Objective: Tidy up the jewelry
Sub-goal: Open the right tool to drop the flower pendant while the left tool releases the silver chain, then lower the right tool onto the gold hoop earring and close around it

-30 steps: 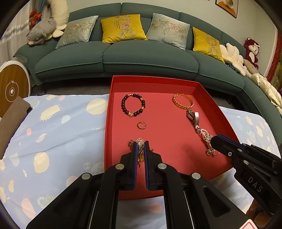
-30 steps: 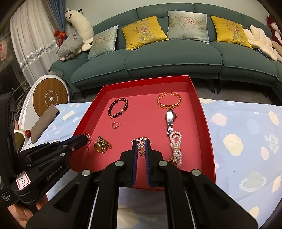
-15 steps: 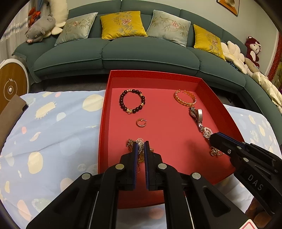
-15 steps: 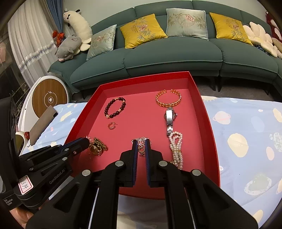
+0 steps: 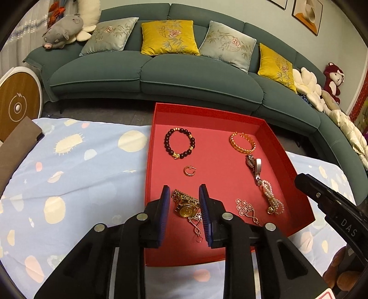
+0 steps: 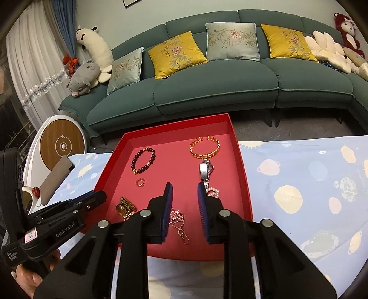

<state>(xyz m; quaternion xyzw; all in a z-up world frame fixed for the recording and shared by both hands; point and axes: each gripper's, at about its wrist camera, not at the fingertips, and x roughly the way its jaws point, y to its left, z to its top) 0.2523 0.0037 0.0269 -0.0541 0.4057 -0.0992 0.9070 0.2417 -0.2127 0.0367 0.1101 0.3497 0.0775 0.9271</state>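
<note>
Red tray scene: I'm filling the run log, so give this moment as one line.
left gripper: opening over gold watch | right gripper: opening over flower earring | both lie in red tray

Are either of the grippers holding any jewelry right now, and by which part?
Nothing is held. Both sets of jaws are opening: the left gripper frames the gold watch untouched, and the right gripper has the flower earring lying loose below it.

A dark green curved sectional sofa (image 5: 161, 73) spans the upper half of both views. Yellow cushions (image 5: 169, 38) and grey-green cushions (image 6: 231, 41) alternate along its backrest. Plush toys (image 6: 89, 69) occupy the sofa's left end; further ones (image 5: 331, 80) sit at upper right. White sheer curtains (image 6: 25, 69) hang at far left. Framed pictures (image 5: 304, 13) hang on the pale wall (image 6: 142, 20), upper right. The floor (image 5: 110, 112) under the sofa is dark grey.
</note>
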